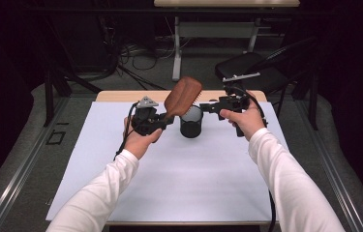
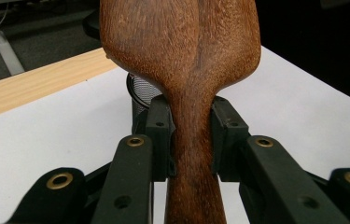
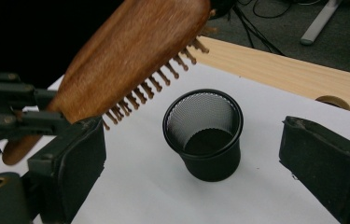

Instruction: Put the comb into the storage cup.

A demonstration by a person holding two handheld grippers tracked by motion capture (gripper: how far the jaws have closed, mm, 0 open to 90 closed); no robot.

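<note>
**Wooden hairbrush held over a mesh cup on a white-covered bench**

A person in white sleeves works at a bench [image 1: 121,95] of pale wood, most of it under a smooth white sheet [image 1: 179,179]; a strip of bare wood shows along the far edge. The near half of the sheet lies open. Past the far edge are grey floor, cables, a black chair and a table's legs in a dim room.

The left gripper [image 1: 163,119] has its jaws clenched on the narrow handle of a wooden hairbrush [image 1: 184,95], whose broad, grained paddle rises tilted, pegs facing right. Just beside and below it a black mesh pen cup [image 1: 191,122] stands upright near the far edge. The right gripper [image 1: 207,107] hovers just right of the cup, jaws released and wide apart, holding nothing.
</note>
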